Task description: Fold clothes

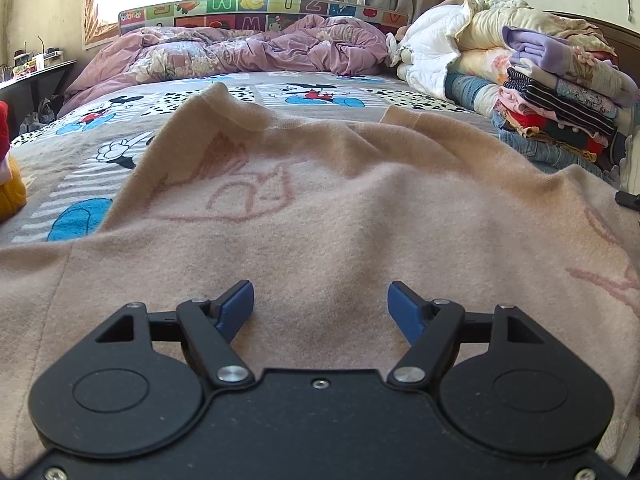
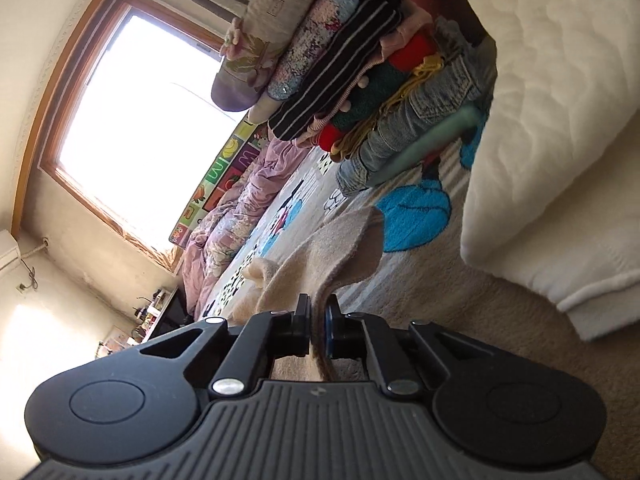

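Note:
A beige knit sweater (image 1: 320,208) with a pink outline drawing lies spread on the cartoon-print bed cover (image 1: 120,136). My left gripper (image 1: 320,304) is open and empty, its blue pads just above the sweater's near part. My right gripper (image 2: 318,320) is shut on an edge of the same sweater (image 2: 320,248), holding the fabric pinched between its pads, with the view rolled sideways. A small dark piece of the right gripper shows at the right edge of the left wrist view (image 1: 628,200).
A stack of folded clothes (image 1: 560,108) and quilts (image 1: 480,40) stands at the right of the bed, also in the right wrist view (image 2: 380,92). A crumpled purple duvet (image 1: 240,52) lies at the far end. A white quilt (image 2: 560,120) is close on the right. A yellow garment (image 1: 10,196) lies left.

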The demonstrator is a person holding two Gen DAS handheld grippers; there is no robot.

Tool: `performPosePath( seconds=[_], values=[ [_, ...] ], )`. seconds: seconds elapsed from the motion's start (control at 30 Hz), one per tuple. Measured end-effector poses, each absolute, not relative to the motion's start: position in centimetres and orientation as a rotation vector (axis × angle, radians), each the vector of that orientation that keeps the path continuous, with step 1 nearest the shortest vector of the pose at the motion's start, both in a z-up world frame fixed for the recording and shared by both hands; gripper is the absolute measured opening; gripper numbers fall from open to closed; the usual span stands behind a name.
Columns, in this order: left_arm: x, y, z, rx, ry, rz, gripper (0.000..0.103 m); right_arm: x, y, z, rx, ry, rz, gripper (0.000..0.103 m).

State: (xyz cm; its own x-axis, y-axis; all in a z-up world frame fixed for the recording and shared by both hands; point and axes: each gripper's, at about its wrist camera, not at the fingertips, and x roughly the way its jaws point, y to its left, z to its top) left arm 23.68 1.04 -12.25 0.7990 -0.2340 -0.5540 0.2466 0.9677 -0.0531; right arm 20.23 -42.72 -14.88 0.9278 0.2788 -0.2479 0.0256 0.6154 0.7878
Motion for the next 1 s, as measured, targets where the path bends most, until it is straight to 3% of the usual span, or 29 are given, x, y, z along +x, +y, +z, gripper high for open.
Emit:
performPosePath(
  seconds=[0.3, 0.4, 0.47, 0.5, 0.93, 1.0],
  values=[
    [23.6, 1.1, -12.3, 0.027, 0.588, -0.259, 0.074, 19.9, -43.6, -14.4, 0.889, 0.387, 0.144, 0.008],
    [23.6, 1.0, -12.2, 0.027, 0.588, -0.259, 0.074, 19.9, -43.6, -15.2, 0.878, 0.421, 0.067, 0.015],
    [23.6, 1.1, -12.2, 0.025, 0.588, -0.259, 0.074, 19.7, -43.9, -16.0, 0.922, 0.443, 0.036, 0.041],
    [23.6, 1.1, -12.2, 0.023, 0.588, -0.259, 0.074, 19.5, -43.9, -16.3, 0.927, 0.449, 0.031, 0.058],
    [23.0, 0.4, -11.7, 0.02, 0.565, -0.288, 0.074, 18.8, -41.8, -17.2, 0.888, 0.526, 0.119, 0.056],
    [22.2, -0.1, -11.1, 0.002, 0.527, -0.316, 0.074, 19.2, -42.2, -17.5, 0.929, 0.516, 0.13, 0.051]
  ],
)
